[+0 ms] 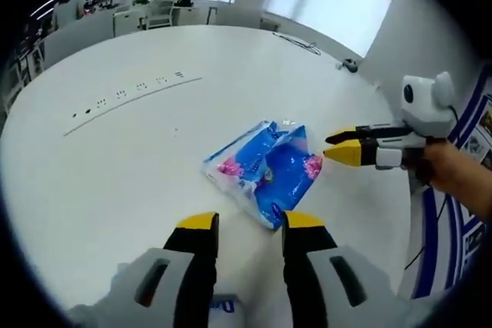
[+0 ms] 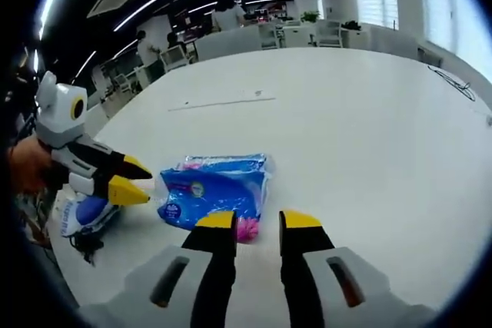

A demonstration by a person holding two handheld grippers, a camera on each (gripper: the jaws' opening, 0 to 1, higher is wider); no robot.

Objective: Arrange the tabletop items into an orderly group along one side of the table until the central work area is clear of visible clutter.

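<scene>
A crinkled blue plastic packet with pink patches [image 1: 265,168] lies on the wide white surface [image 1: 115,159], just ahead of both my grippers. My left gripper [image 1: 250,222] hovers near its closer end, yellow-tipped fingers [image 1: 198,222] parted and holding nothing. My right gripper [image 2: 257,220] comes at it from the other side, fingers [image 2: 301,220] likewise spread and empty, not touching the packet [image 2: 215,190].
</scene>
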